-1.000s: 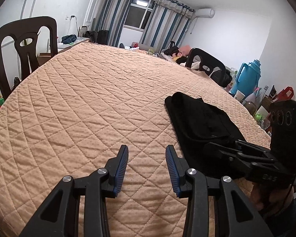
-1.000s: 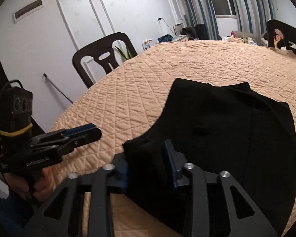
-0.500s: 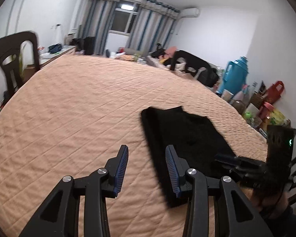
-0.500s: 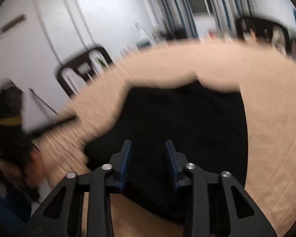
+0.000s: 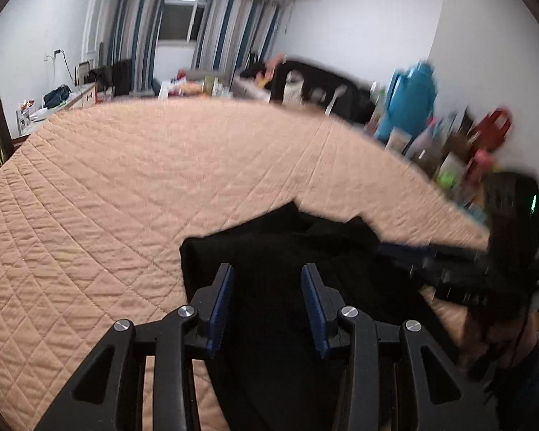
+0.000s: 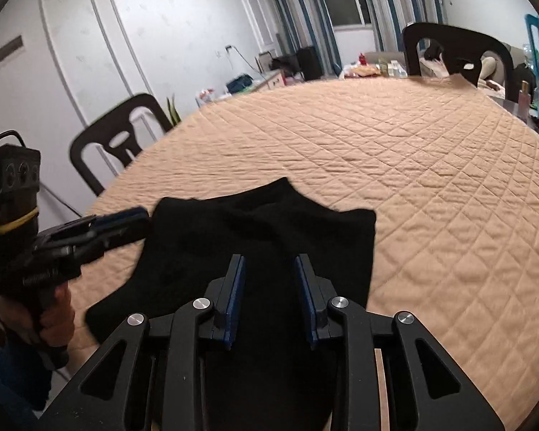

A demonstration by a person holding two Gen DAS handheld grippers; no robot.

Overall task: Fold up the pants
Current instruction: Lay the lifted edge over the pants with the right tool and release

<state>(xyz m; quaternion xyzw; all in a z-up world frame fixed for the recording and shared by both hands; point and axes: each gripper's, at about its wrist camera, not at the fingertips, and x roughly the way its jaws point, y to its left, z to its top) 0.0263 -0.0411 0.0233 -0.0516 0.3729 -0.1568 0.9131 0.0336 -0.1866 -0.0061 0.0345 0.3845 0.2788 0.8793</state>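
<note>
Left claw, jaws apart and empty, hovers over black pants lying in a compact folded bundle at six o'clock on the quilted table. Right claw likewise spread (holding nothing). Folding looks nearly finished.

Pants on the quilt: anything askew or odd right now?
Slightly. The black pants lie folded on the peach quilt, but the far edge is uneven: a peak juts out mid-edge, and the cloth looks rumpled, not flat. Both the left gripper and the right gripper are open above them. Nothing spilled or damaged.
</note>
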